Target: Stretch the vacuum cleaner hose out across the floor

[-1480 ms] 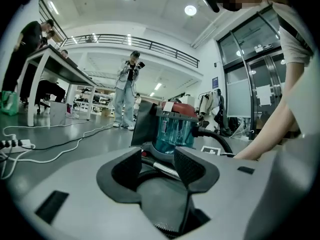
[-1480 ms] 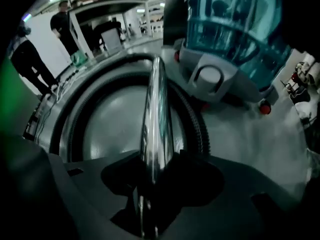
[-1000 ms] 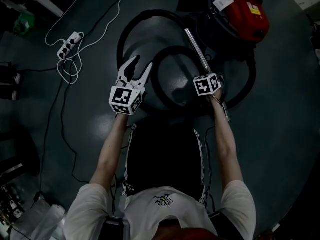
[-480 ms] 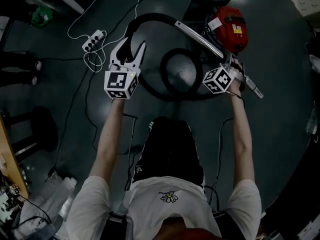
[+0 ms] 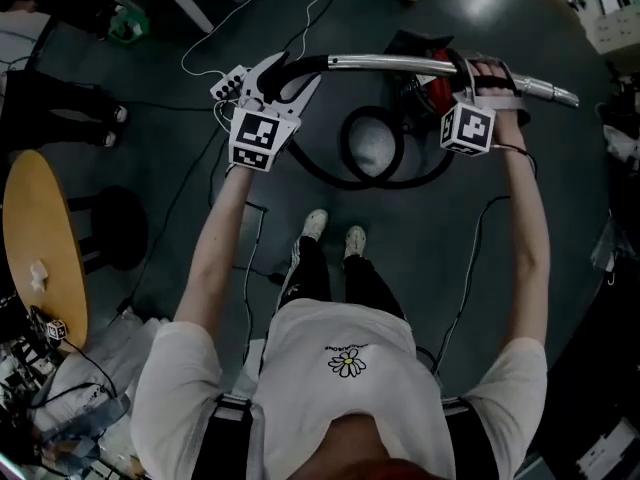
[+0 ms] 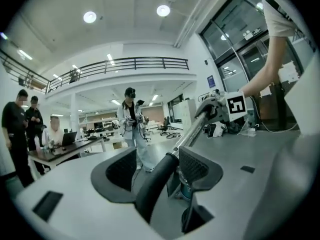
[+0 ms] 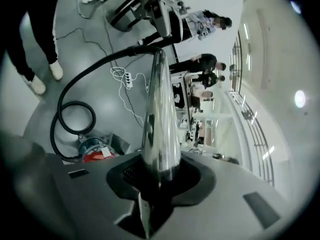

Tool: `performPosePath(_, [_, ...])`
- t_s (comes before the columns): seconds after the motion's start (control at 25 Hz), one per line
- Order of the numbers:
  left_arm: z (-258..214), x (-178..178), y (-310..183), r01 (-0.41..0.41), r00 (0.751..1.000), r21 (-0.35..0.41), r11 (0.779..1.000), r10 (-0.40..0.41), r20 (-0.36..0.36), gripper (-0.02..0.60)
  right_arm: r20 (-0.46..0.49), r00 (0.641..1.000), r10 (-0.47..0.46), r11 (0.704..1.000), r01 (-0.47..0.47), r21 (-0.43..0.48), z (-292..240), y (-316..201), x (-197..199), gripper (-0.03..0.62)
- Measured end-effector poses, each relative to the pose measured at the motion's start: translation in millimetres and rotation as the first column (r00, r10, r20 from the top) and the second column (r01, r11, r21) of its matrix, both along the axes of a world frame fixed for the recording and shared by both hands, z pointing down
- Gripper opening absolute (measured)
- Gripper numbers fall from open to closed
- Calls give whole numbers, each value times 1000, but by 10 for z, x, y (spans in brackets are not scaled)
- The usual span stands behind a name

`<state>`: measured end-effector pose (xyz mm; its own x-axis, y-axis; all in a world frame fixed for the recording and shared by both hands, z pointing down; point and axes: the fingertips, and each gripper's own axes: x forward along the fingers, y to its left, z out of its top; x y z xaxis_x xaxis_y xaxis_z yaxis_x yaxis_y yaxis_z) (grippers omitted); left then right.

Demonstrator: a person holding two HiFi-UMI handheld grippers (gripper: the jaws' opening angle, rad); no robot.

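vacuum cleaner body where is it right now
Head view, upper right of centre: the red vacuum cleaner body sits on the floor just beneath the raised metal tube, with the coiled hose to its left.

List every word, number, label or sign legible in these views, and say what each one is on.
Nothing here can be read as text.
White tag on the red vacuum cleaner: too small to read.
Blue wall sign: blurred, unreadable.
Marker cubes: square code patterns only, no letters.
Shirt print: a flower, no readable words.
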<state>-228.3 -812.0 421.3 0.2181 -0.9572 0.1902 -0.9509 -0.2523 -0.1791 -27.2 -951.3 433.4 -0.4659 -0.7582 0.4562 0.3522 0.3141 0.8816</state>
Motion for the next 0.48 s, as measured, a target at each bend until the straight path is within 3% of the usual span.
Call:
performPosePath(0.12, [-311, 24, 181, -110, 993, -9, 994, 110, 52, 252, -46, 990, -131, 986, 135, 93, -534, 188, -264, 133])
performPosePath(0.28, [-419, 241, 533, -300, 943, -114, 947, 313, 116, 253, -87, 964, -251, 946, 264, 189, -979, 456, -528, 133])
performPosePath(0.4, [-460, 406, 702, -317, 926, -119, 941, 334, 174, 252, -114, 930, -350, 896, 368, 249, -1200, 753, -665, 133])
performPosePath(0.48, [-540, 549, 830, -326, 926, -96, 941, 338, 167, 252, -129, 897, -424, 850, 442, 286, -1332, 1050, -752, 133])
